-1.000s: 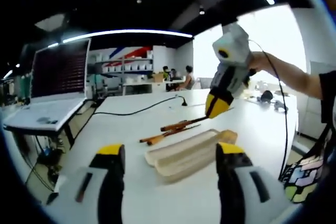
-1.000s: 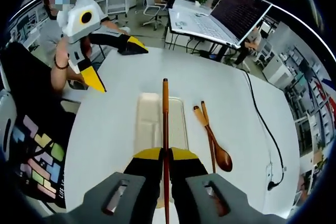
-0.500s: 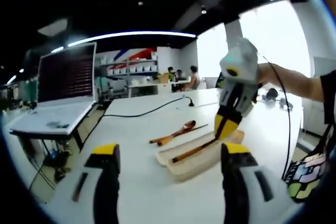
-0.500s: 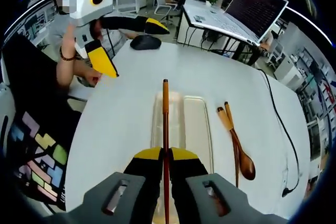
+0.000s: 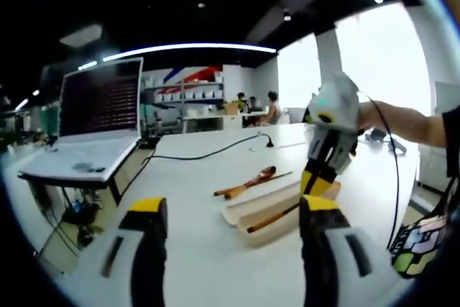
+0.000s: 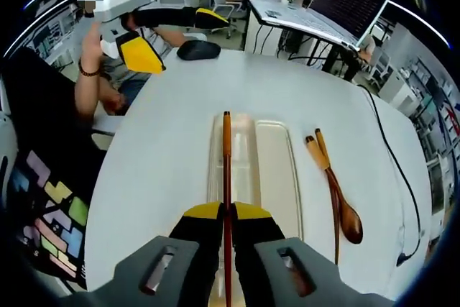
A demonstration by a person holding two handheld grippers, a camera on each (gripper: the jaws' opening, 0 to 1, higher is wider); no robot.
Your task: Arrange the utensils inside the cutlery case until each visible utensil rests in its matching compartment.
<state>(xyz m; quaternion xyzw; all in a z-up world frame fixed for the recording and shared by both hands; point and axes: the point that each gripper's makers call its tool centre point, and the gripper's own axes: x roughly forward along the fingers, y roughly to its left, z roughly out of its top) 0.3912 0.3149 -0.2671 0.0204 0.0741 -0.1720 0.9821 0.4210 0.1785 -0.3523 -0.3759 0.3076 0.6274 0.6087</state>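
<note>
Right gripper (image 6: 224,213) clamps a chopstick (image 6: 226,163) over the case (image 6: 277,170) (narrow slot); left gripper (image 5: 226,213) gapes — empty.

Left gripper view sits low and level over the white tabletop (image 5: 215,235), looking across at the cutlery case (image 5: 277,210) from a short way off; right gripper view rides high, close above that same cutlery case (image 6: 273,170), facing steeply down along its jaws; both share the case, the wooden spoon (image 6: 338,199) beside it and the open laptop (image 5: 93,127).
</note>
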